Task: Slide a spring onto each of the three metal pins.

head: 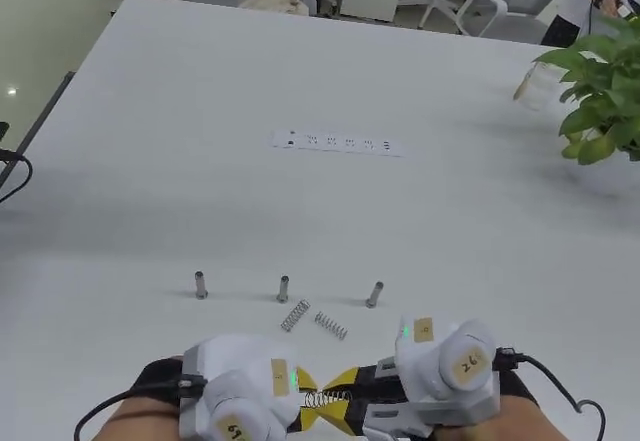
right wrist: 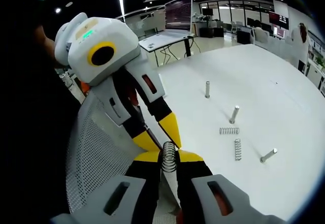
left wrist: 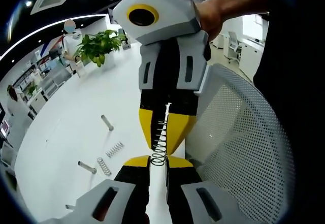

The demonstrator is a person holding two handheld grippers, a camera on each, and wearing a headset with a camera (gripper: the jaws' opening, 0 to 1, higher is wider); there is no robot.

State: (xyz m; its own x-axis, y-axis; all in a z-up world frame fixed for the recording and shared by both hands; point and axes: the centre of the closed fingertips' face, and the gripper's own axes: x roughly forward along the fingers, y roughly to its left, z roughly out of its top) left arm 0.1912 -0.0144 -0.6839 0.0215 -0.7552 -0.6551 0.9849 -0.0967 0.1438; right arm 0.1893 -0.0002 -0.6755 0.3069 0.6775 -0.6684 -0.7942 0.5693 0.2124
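the left gripper (head: 303,402) and the right gripper (head: 347,395) meet tip to tip over the near edge of the table (head: 300,81), jaws pointing at each other. one spring (head: 322,398) spans between the tips. in the left gripper view, the left gripper (left wrist: 158,161) has its jaws drawn narrow on the near end of the spring (left wrist: 160,135). the rest of the coil runs on between the jaws of the right gripper (left wrist: 163,145) facing it. in the right gripper view, the right gripper (right wrist: 168,158) is pinched narrow on the spring, seen end on, with the left gripper (right wrist: 161,138) just past it. three pins (head: 283,289) stand upright in a row beyond the tips, all bare. two loose springs (head: 295,315) lie flat between that row and the grippers. a power strip (head: 338,142) sits well beyond the pins, and a plant (head: 600,101) stands far off past the right gripper.
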